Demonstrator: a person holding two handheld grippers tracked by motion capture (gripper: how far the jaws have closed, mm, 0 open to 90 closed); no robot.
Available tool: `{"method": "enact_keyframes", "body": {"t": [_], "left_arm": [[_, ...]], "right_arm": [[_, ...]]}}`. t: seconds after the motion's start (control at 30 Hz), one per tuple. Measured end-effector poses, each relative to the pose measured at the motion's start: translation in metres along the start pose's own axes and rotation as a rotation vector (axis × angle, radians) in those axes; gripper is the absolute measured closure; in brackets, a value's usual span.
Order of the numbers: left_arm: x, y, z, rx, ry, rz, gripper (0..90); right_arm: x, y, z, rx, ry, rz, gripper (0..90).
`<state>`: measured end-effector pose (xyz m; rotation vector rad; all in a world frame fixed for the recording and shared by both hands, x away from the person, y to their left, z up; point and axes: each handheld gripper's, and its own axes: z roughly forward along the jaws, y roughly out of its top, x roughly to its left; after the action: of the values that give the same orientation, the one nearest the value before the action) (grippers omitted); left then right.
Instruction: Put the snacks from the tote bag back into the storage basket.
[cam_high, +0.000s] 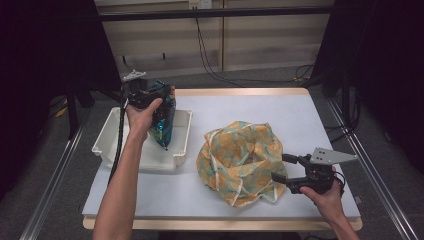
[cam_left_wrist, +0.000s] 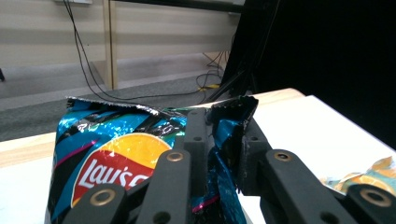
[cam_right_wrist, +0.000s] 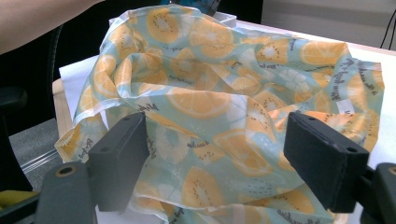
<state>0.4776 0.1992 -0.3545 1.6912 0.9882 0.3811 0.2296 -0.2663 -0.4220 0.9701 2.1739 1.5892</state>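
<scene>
A blue Lay's chip bag (cam_high: 163, 122) (cam_left_wrist: 116, 154) with a torn-open top hangs upright over the white plastic bin (cam_high: 107, 134) at the table's left. My left gripper (cam_high: 166, 96) (cam_left_wrist: 224, 122) is shut on the bag's crumpled top edge, and the foil is pinched between the jaws. A rumpled cloth bag (cam_high: 240, 155) (cam_right_wrist: 210, 93) printed with orange slices lies right of the bin, near the table's middle. My right gripper (cam_high: 282, 168) (cam_right_wrist: 224, 140) stands open at the cloth's right edge, its jaws wide apart, and I cannot tell whether they touch the fabric.
The white table top (cam_high: 250, 105) has bare room behind and to the right of the cloth. Black cables (cam_high: 210, 60) trail over the floor beyond the far edge. Metal rails (cam_high: 375, 170) run along both sides of the table.
</scene>
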Motion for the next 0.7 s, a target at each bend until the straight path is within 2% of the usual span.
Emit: {"method": "enact_keyframes", "body": {"t": [0.23, 0.4, 0.7], "left_arm": [[0.0, 0.001, 0.009, -0.012, -0.013, -0.038, 75.0], [-0.005, 0.002, 0.011, 0.0, -0.013, -0.016, 70.6], [-0.01, 0.001, 0.01, 0.027, -0.013, 0.016, 68.7]], "right_arm": [[-0.002, 0.0, 0.0, -0.003, 0.0, 0.0, 21.6], [-0.004, 0.001, 0.003, 0.0, 0.005, 0.0, 21.6], [-0.005, 0.001, 0.007, 0.005, 0.01, -0.005, 21.6]]}}
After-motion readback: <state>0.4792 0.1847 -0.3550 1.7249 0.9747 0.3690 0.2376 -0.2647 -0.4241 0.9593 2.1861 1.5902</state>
